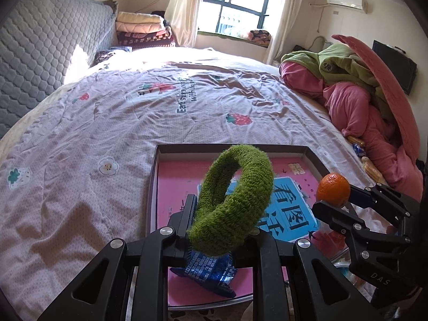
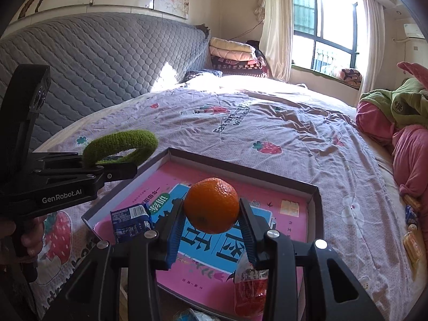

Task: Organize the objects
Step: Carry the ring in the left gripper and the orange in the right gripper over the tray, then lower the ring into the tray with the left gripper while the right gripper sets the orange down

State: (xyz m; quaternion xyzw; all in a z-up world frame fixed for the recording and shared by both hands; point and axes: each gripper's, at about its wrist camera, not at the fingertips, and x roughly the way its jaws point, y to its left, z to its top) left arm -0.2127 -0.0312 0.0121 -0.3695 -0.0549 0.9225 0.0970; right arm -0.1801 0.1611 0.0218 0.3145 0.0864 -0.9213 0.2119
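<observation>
My left gripper [image 1: 222, 222] is shut on a green knitted ring [image 1: 235, 200] and holds it above the near left part of a shallow box [image 1: 155, 176] with a pink and blue printed floor. The ring also shows in the right wrist view [image 2: 120, 144]. My right gripper [image 2: 211, 214] is shut on an orange [image 2: 211, 204] and holds it above the box [image 2: 315, 195]; the orange shows in the left wrist view [image 1: 333, 188]. A blue snack packet [image 2: 131, 220] lies in the box's near left corner. A red packet [image 2: 251, 291] lies at its near edge.
The box rests on a bed with a pale strawberry-print quilt [image 1: 133, 123]. A heap of pink and green bedding [image 1: 355, 99] lies at the right. Small snack packets [image 2: 412, 230] lie beside the heap. A grey quilted headboard [image 2: 93, 64] stands at the left.
</observation>
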